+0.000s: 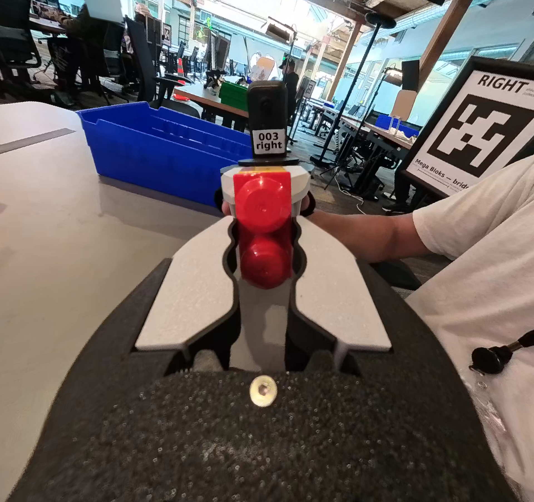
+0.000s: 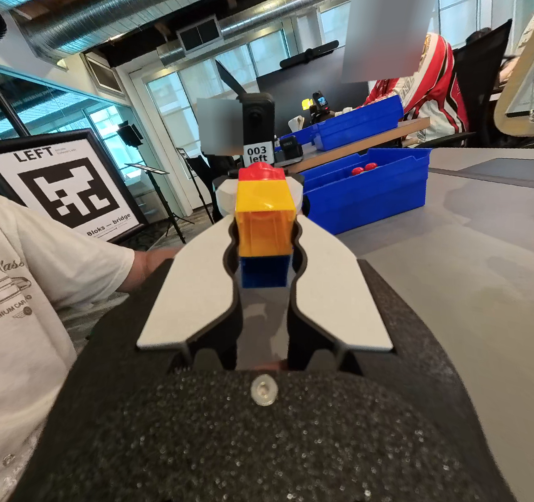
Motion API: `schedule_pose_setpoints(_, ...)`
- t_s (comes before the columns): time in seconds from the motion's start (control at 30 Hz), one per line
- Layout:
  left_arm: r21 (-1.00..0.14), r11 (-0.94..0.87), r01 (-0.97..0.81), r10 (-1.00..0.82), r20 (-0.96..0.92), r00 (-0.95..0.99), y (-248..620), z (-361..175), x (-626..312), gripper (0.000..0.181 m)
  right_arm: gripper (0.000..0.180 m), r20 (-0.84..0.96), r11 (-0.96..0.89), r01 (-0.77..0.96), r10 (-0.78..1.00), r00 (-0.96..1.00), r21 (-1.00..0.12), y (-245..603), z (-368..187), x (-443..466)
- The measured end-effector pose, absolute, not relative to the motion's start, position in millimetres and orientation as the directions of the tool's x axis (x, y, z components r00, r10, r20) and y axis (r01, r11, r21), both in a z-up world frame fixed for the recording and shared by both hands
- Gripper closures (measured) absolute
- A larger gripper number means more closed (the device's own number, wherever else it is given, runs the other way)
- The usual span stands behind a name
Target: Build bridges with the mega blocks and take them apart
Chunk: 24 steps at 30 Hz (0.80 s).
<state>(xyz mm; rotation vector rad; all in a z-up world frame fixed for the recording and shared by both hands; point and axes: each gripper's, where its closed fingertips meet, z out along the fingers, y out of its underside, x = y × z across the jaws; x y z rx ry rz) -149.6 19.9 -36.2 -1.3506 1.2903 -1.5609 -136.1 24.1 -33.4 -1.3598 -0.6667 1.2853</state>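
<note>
Behind the work surface lies an open-plan office with desks, chairs, exposed ducts and large windows. Both grippers are raised above a pale grey table and face each other, sharing one small stack of blocks between them. Seen from the left wrist view, the left gripper has its two white fingers closed against the sides of a red block, whose two round studs point toward the camera. Directly beyond it, the right gripper is seen head-on with a black camera mounted on top, and a person's bare forearm in a white sleeve reaches to it from the right. Seen from the right wrist view, the right gripper is clamped on the same stack from the other end: a yellow block sits between its fingertips with its hollow underside toward the camera, a blue block lies just below it between the fingers, and the red block shows as a strip above the yellow one. The left gripper is visible just behind the stack. A blue plastic bin rests on the table nearby, with the red studs of another block showing inside it. Framed signs with black-and-white square markers stand at the table's edges.
</note>
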Motion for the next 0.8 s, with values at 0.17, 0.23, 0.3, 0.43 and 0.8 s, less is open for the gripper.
schedule_pose_setpoints(0.17,-0.958,-0.274,-0.082,-0.936,0.285,-0.209,19.6,-34.8,-154.1,0.147,0.145,-0.309,-0.245,-0.254,0.916,0.255,-0.936,21.3,-35.7,-136.7)
schedule_pose_setpoints(0.23,-0.944,-0.330,0.006,-0.918,0.319,-0.234,27.3,-17.6,-167.9,0.147,0.145,-0.334,-0.248,-0.316,0.906,0.259,-0.916,24.4,-29.6,-124.5)
schedule_pose_setpoints(0.3,-0.926,-0.371,0.068,-0.909,0.348,-0.228,42.5,-4.8,-187.7,0.147,0.145,-0.356,-0.245,-0.368,0.894,0.273,-0.897,28.2,-24.1,-104.9)
schedule_pose_setpoints(0.43,-0.953,-0.304,0.022,-0.951,0.302,-0.069,59.1,-17.7,-204.8,0.147,0.145,-0.375,-0.236,-0.406,0.874,0.307,-0.883,31.0,-23.3,-86.7)
schedule_pose_setpoints(0.8,-0.982,-0.073,-0.177,-0.739,-0.065,0.670,107.4,-72.3,-211.8,0.146,0.144,-0.205,-0.118,-0.168,0.594,0.778,-0.979,47.7,-18.6,-47.4)
